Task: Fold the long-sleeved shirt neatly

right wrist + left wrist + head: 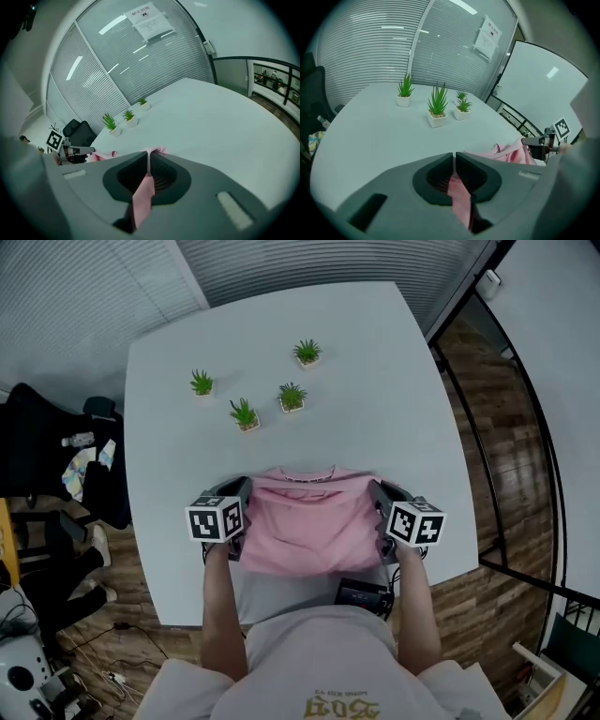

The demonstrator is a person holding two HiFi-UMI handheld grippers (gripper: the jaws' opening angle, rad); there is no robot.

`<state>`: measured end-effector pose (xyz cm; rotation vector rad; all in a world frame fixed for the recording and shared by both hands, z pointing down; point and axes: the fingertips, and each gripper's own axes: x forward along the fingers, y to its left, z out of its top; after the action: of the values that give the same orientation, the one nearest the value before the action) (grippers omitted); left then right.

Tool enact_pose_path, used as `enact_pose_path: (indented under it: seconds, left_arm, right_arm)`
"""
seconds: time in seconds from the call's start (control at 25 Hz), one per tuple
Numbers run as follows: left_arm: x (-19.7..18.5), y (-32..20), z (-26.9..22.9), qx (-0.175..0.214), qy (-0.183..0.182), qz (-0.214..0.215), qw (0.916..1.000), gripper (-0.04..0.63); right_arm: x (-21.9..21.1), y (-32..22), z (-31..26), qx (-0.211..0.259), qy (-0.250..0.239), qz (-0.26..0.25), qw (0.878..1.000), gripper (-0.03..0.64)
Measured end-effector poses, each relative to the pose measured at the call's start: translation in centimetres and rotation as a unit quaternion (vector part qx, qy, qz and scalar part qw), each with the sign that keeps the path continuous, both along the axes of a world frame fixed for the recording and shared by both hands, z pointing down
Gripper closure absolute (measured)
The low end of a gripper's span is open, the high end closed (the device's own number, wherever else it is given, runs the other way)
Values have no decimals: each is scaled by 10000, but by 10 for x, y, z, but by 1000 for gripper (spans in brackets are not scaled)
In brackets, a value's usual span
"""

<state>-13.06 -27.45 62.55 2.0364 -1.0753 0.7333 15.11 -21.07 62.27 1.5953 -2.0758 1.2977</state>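
The pink shirt (307,521) is at the near side of the white counter (375,381), right in front of the person. It is spread flat between the two claws, with its collar on the far side. From the head view I cannot tell if all of it lies on the counter or if some is lifted a little.

The left claw (244,495) is pressed together on the shirt's left edge. In the left gripper view, a strip of pink cloth (459,197) runs between the jaws of that claw (454,157). The right claw (380,495) is pressed together on the shirt's right edge. In the right gripper view, pink cloth (143,194) hangs between the jaws of that claw (148,157) too.

The bottom edge of the shirt stops just short of the counter's near edge, with a thin strip of bare counter between them. The claws sit well inside the left and right edges of the counter.

Past the collar there is a wide bare patch of counter. Farther back stand four small plants (245,414) in white pots, well apart from the shirt. The far right part of the counter is bare all the way to its edge.

A black chair (47,456) stands off the left edge, on the wooden floor (487,446). A dark railing (478,427) runs past the right edge.
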Motion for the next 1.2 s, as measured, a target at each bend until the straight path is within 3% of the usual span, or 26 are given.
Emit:
enact_pose_path:
  seconds: [0.32, 0.68, 0.76, 0.88, 1.2]
  left_arm:
    - [-4, -13, 25, -75, -201, -153, 9997, 531]
    - [-10, -25, 11, 411, -387, -392, 9976, 456]
    - [-10, -23, 8, 440, -397, -377, 9975, 449]
    - [-10, -18, 1, 496, -439, -339, 9972, 446]
    - [-3, -4, -28, 771, -442, -242, 9958, 442]
  right_arm:
    - [1, -11, 31, -292, -186, 37, 9994, 572]
    - [-2, -14, 23, -32, -552, 50, 9985, 493]
    - [-3, -12, 22, -66, -635, 3, 9980, 423]
    - [8, -11, 17, -78, -460, 97, 9989, 379]
    - [11, 0, -12, 300, -219, 190, 9991, 387]
